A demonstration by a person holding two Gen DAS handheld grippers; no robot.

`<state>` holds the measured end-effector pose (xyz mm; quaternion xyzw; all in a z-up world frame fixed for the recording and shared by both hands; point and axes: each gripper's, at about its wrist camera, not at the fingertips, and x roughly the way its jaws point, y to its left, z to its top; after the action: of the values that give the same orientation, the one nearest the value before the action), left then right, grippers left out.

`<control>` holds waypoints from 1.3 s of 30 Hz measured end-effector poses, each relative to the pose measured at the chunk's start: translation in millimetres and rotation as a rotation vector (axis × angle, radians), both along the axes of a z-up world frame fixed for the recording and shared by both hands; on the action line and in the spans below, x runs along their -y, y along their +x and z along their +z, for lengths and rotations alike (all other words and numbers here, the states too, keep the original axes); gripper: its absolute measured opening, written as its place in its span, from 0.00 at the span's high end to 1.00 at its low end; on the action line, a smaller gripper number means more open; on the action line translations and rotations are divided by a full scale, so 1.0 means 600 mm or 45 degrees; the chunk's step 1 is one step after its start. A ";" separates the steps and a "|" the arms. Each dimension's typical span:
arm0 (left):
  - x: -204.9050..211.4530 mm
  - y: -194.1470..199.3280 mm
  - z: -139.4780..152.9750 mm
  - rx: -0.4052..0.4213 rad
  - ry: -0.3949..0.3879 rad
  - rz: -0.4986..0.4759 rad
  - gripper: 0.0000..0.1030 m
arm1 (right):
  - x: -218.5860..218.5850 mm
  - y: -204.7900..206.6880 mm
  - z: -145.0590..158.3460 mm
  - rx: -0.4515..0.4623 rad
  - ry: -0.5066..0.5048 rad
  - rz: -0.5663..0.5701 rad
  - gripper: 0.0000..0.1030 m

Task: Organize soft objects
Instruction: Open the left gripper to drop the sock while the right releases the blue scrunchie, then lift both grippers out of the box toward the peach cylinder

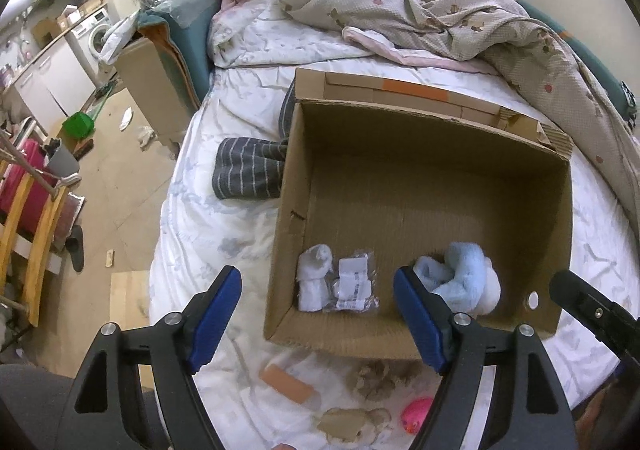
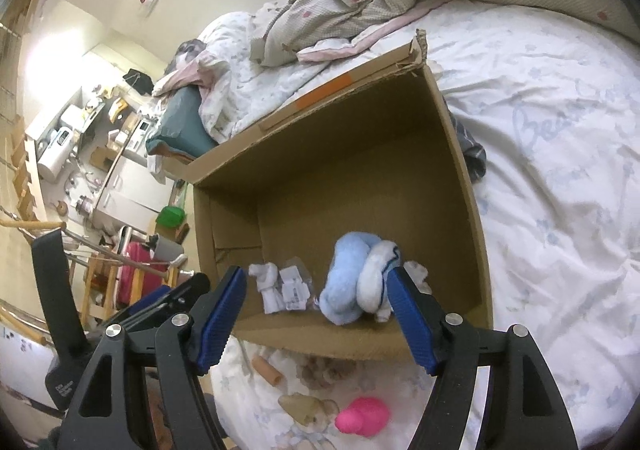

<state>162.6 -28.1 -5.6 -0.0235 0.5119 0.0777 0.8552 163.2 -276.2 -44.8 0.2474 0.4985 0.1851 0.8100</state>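
Cardboard box (image 1: 420, 186): open-topped, sits on the bed (image 1: 224, 250), both grippers hang over its near wall.
Box contents, left: small white sock bundle (image 1: 315, 277), touching a clear packet with a white label (image 1: 354, 284) just beside it.
Box contents, right: light blue soft bundle (image 1: 460, 278) with a white rolled piece (image 2: 374, 282) pressed against it, near the front wall.
Box floor: bare cardboard behind those items.
Left gripper (image 1: 318, 316): fingers spread wide, holding nothing.
Right gripper (image 2: 316, 316): fingers spread wide, holding nothing; the blue bundle lies between them in view, contact with the right finger unclear.
Outside the box: striped grey cloth (image 1: 250, 172) against the left wall, partly hidden by it.
Near bed edge: pink toy (image 2: 362, 416), tan plush (image 2: 308, 408), peach tube-like piece (image 2: 269, 369), brown fuzzy thing (image 1: 380, 374), half hidden under the box's front wall.
Hard to make out: packet contents; what the brown fuzzy thing is.
Far bed: rumpled quilt (image 1: 460, 10).
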 end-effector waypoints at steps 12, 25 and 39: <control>-0.017 -0.083 0.008 -0.005 -0.060 -0.047 0.26 | 0.000 -0.061 0.007 0.016 -0.136 -0.018 0.25; -0.078 -0.135 -0.017 -0.081 -0.152 0.005 0.26 | -0.019 -0.123 -0.009 -0.023 -0.225 0.008 0.25; -0.108 -0.142 -0.066 -0.151 -0.220 0.068 0.26 | -0.017 -0.160 -0.037 -0.112 -0.250 -0.034 0.25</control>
<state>77.7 36.8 -45.0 -0.1061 0.5654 0.0574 0.8159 67.1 -265.8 -66.9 0.1814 0.5459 0.1138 0.8100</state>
